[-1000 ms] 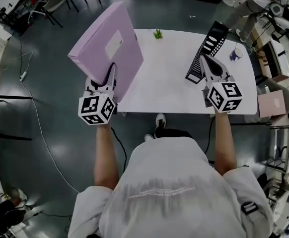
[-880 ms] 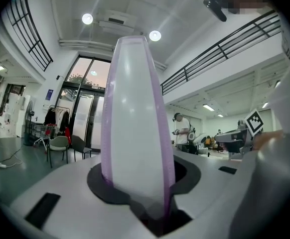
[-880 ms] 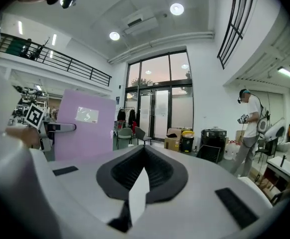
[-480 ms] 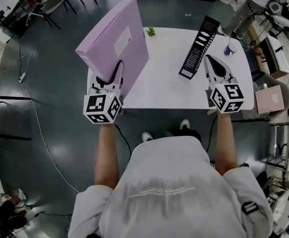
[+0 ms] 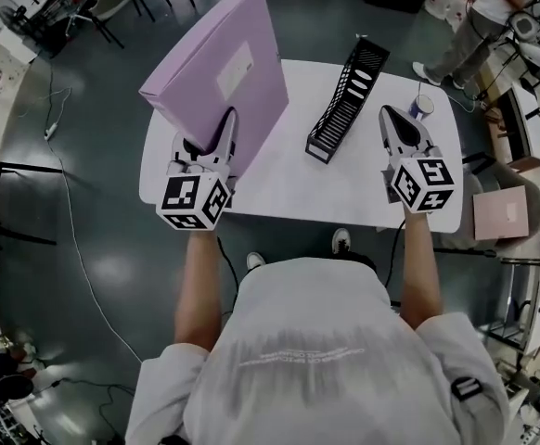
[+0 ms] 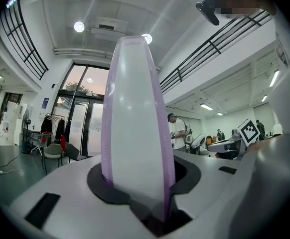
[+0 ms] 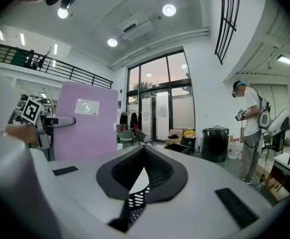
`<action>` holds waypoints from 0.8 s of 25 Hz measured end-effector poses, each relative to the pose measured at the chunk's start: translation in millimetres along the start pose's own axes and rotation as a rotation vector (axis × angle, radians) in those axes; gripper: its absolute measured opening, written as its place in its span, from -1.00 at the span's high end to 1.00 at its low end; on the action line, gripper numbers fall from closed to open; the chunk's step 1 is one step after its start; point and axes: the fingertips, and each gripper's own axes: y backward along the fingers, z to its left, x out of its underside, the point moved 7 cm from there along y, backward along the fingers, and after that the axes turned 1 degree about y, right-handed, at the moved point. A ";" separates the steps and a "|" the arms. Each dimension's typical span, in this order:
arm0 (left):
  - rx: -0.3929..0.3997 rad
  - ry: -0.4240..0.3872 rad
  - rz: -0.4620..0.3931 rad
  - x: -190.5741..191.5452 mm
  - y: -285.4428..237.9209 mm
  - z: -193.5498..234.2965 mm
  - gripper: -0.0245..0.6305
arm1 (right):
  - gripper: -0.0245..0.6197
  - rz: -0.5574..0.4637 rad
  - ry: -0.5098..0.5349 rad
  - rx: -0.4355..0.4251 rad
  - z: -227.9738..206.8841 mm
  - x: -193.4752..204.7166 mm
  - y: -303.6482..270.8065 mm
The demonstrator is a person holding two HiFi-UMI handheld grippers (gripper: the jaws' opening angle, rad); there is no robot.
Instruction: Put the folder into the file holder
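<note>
Folder [image 5: 219, 68] pinched in left claw [image 5: 220, 133] at table [image 5: 279, 185] edge; right claw [image 5: 392, 119] pressed together near file holder [image 5: 344, 100].

Open tabletop [image 5: 284, 170] lies between the upright folder [image 5: 222, 74] and the file holder [image 5: 346, 100].

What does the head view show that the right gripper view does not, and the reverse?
Only the head view: the white table, the whole black file holder standing on it, and a cup. Only the right gripper view: ceiling lights and tall glass doors. Both: the purple folder, gripped by the left gripper.
</note>
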 end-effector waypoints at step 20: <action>-0.025 -0.042 -0.020 25.3 -97.3 -145.0 0.41 | 0.85 0.087 -0.004 -0.203 -130.2 47.5 7.9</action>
